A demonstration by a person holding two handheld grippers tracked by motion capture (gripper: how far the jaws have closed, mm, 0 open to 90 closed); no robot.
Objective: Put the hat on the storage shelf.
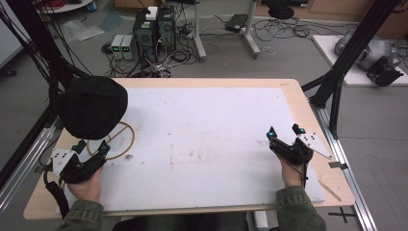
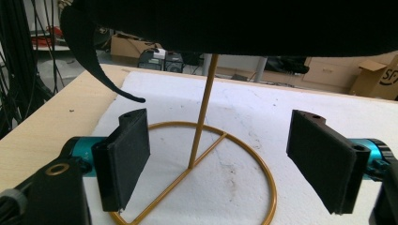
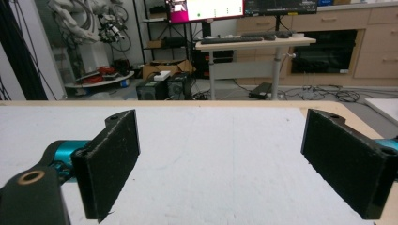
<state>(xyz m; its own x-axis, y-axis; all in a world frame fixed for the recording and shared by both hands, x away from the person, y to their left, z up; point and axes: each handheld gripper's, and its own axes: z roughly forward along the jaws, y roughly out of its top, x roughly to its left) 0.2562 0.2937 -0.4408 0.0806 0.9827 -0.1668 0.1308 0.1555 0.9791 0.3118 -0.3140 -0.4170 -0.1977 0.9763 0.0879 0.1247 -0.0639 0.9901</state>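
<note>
Black fabric, a hat [image 1: 92, 107], is sitting on top of a gold wire stand [image 1: 122, 140] near the left edge of the surface [image 1: 202, 139], and you are holding your left gripper [image 1: 91, 150] just beside the stand's ring base, jaws apart with nothing between them. In the left gripper view the stand's thin upright rod [image 2: 202, 112] is rising between the jaws toward the hat [image 2: 234, 23]. Your right gripper [image 1: 284, 132] is resting near the right edge, well apart from the hat, jaws also wide and empty. The stand looks light: if you are nudging the rod or base, it is likely tipping and dropping the hat.
</note>
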